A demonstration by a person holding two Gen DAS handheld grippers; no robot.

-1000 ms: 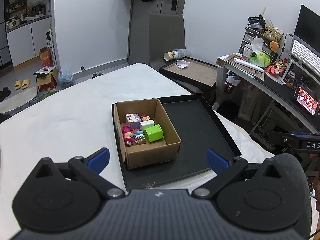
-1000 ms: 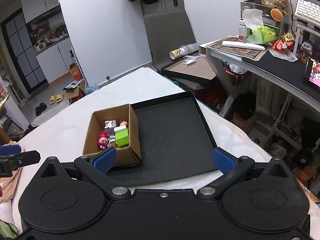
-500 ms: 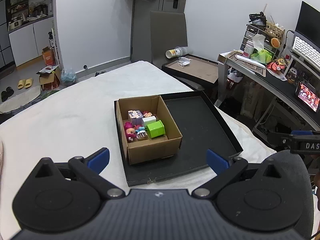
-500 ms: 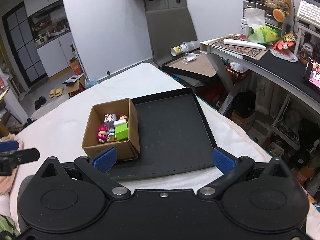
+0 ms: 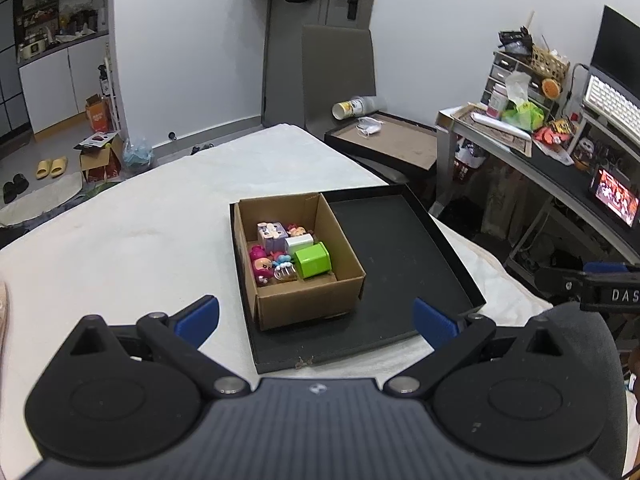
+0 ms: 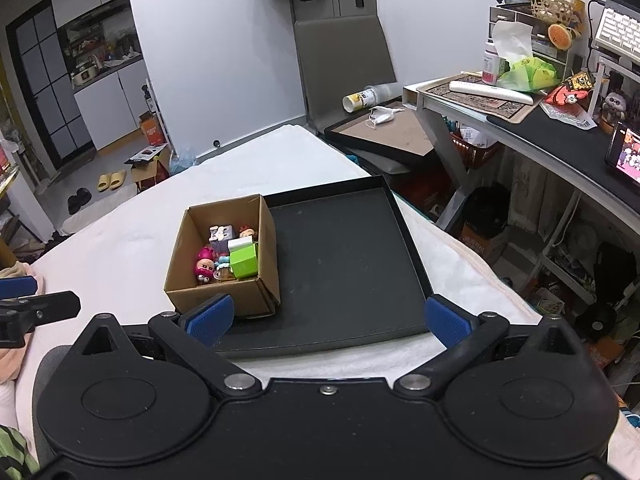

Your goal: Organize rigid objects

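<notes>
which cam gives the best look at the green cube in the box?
Left wrist: green cube sits near frame centre, top and two sides visible inside the cardboard box. Right wrist shows the same cube smaller, off to the left, its lower edge cut by the box wall.

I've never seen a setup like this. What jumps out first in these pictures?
A small cardboard box full of colourful little toys, a bright green cube among them, sits in the left part of a shallow black tray on a white-covered surface. In the foreground, the open blue-tipped left hand-held gripper and right hand-held gripper frame it, holding nothing.
</notes>
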